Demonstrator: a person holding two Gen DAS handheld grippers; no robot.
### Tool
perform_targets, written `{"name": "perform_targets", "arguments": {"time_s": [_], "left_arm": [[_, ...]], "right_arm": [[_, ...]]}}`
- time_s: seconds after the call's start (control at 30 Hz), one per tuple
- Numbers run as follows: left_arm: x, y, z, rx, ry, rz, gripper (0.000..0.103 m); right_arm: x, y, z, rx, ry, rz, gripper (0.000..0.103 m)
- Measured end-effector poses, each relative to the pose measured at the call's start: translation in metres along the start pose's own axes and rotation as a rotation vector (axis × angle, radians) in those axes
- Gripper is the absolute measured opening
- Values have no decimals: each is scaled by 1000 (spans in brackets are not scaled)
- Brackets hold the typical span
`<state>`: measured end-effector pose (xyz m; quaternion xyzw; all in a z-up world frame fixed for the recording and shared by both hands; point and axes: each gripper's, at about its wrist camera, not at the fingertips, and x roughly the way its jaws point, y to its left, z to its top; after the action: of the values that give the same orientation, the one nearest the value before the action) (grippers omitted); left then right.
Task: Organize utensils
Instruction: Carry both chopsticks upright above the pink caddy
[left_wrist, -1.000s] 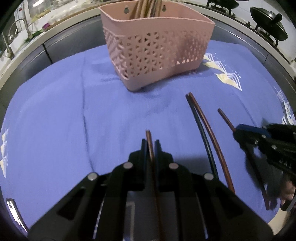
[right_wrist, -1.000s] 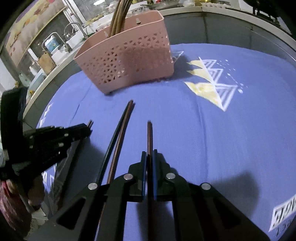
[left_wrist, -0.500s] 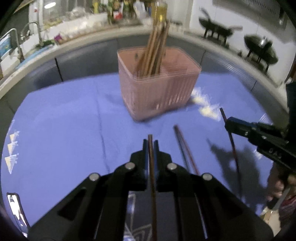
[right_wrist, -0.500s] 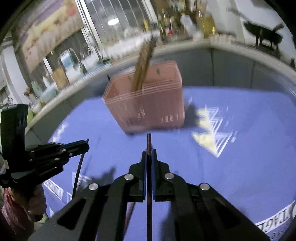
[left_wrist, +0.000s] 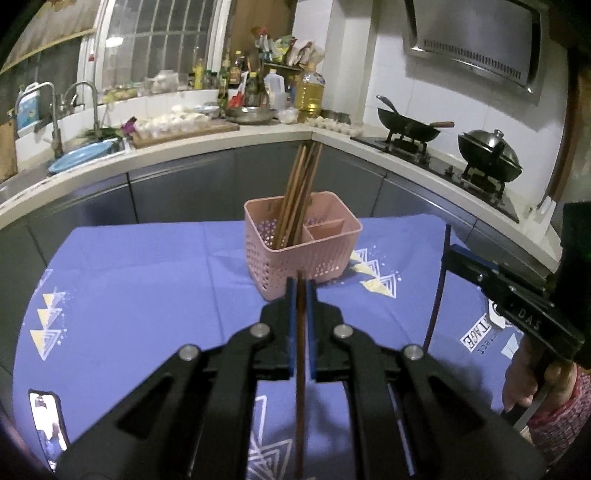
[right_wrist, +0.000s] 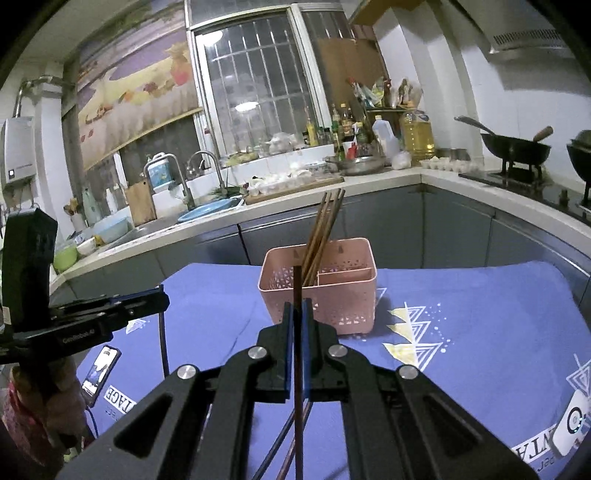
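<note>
You have lifted both tools off the bench in the last second: a moment ago each was low over the blue cloth (left_wrist: 147, 295) with its chopstick close to the surface, and now both sit raised and level, looking across at the pink basket (left_wrist: 301, 251) from a higher angle. That reads as the pick-up being finished on both sides and the carry to the basket being under way. Your left tool (left_wrist: 301, 295) is closed tight on a brown chopstick (left_wrist: 300, 369), the stick running straight down the slot between the blue pads and its tip poking out just ahead of them, lined up with the basket's near wall. Your right tool (right_wrist: 298, 314) is likewise clamped on a dark chopstick (right_wrist: 297, 288), whose tip shows against the basket (right_wrist: 317, 291) in that view. Two more sticks (right_wrist: 284, 443) lie on the cloth under the right tool, so the job is not over after this drop. The basket stands upright near the far middle of the bench, with a bundle of chopsticks (left_wrist: 299, 195) leaning in its larger left compartment; the smaller right compartment looks empty. A phone (right_wrist: 99, 369) lies at the cloth's left edge, well clear of your path.
</note>
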<state>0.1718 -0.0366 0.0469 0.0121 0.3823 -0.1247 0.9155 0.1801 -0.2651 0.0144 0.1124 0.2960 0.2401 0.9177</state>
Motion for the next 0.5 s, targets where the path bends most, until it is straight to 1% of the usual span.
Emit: {"name": "perform_targets", "arguments": {"time_s": [0.13,0.23,0.3,0.4,0.5], "left_arm": [[6,0,-3,1,25,5,5],[-1,0,3,14,6,5,5],[-6,2,12,17,-14,2,5],[-16,4,33,13,-53,-15,5],[-22,3,55,10,-82,-24,5]], "right_arm": [[3,1,1,2,10,1,5],[-2,0,9,4,-9,6,5],[-4,-2,20,15,-29,13,5],[-7,-3,34,23,-61,17,5],[-5,-2,57,12,-101,20,5]]}}
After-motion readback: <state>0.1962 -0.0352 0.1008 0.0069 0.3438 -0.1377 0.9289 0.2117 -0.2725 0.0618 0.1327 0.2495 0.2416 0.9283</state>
